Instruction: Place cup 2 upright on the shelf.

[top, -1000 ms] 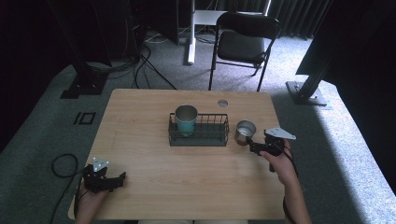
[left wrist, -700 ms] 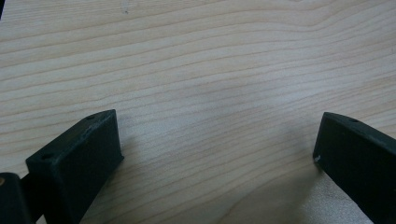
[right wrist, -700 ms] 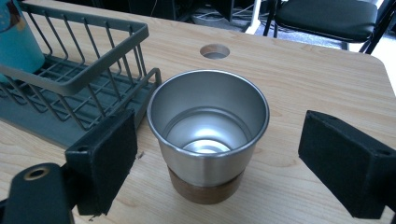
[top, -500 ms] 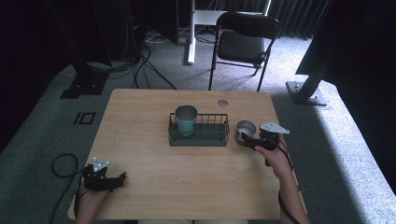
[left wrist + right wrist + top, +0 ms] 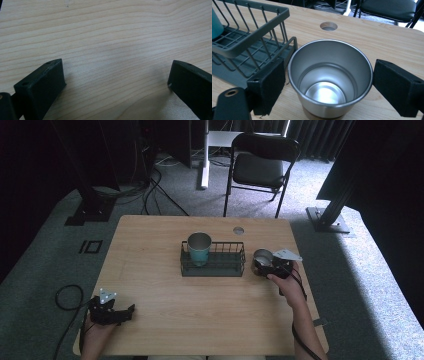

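Steel cup stands upright on the tabletop, just right of the wire basket and near the right edge; we see it empty, its inside bright and bare.

Going from largest to smallest:
- Tabletop: light wood, with a round cable hole toward the far edge. Beyond it, on the carpet, a black folding chair.
- Wire basket: dark grey, rectangular, at mid-table. A teal cup with a metal rim stands upright in its left end; the right part of the basket holds nothing we can make out.
- Steel cup: in the right gripper view its left wall sits close beside the basket's corner; whether the two touch we cannot tell from this angle.
- Right hand-held gripper: held by the person's right hand, jaws spread wide and straddling the steel cup, one pad on each side. The left pad looks about to meet the cup wall; a visible gap remains at the right pad.
- Left hand-held gripper: at the near left corner of the tabletop, held in the left hand, jaws wide apart over bare wood with nothing between them.
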